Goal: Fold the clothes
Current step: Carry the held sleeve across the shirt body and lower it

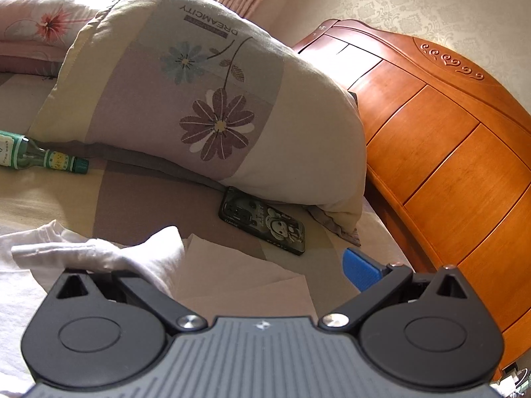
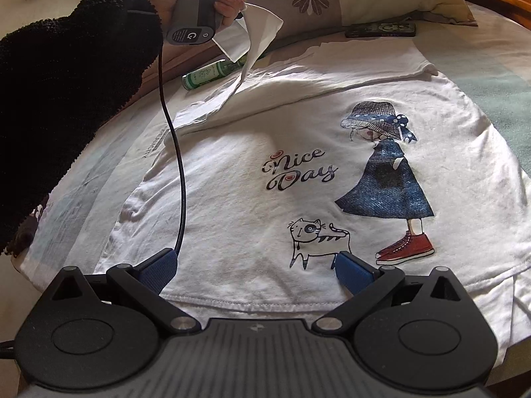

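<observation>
The right gripper (image 2: 255, 270) hovers with its blue fingers spread wide over the hem of a white T-shirt (image 2: 298, 139) lying flat on the bed, soft cotton, lightly creased. Its print shows a cat, "Nice Day" and a girl in a blue dress; hem nearest, neck end farthest. Beyond, the left gripper (image 1: 245, 265) also stands wide apart, one sleeve draped over its left side and lifted off the bed. Behind lie a dark phone (image 1: 262, 220), a green bottle (image 1: 39, 157) and a flowered pillow (image 1: 199, 93)
</observation>
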